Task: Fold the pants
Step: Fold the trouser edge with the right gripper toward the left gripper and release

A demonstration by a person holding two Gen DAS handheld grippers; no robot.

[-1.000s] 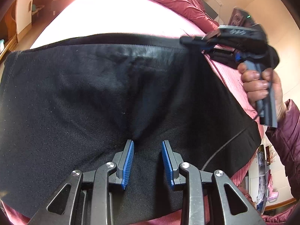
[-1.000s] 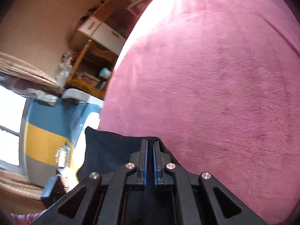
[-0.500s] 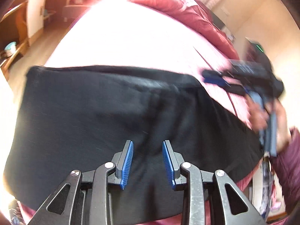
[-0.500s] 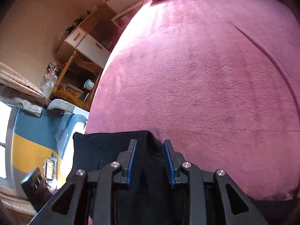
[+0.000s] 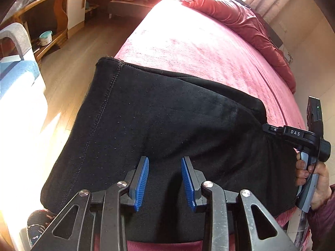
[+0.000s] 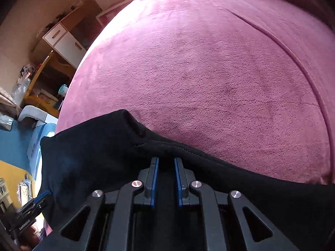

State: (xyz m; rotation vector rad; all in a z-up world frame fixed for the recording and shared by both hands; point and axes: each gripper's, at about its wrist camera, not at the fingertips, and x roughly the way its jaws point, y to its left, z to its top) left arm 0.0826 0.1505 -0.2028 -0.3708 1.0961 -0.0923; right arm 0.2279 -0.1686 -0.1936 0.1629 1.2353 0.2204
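Between the blue pads [image 5: 142, 181] of the left gripper [image 5: 165, 181], at the near edge of its view, lies black cloth; jaws stand apart, not pinching. Right gripper [image 6: 166, 183]: jaws closing w/ a narrow gap, dark fabric between them, pads not visibly pressing. From the left cam it shows at far right, tip at the cloth's right corner, a hand [image 5: 316, 179] on its handle. Black pants [image 5: 167, 121] lie across the near edge of the pink bed [image 6: 209, 67], stitched hem at left hanging past the bed's side. Red pillows [image 5: 234, 18] at the far end; wooden shelves [image 5: 50, 21] far left.
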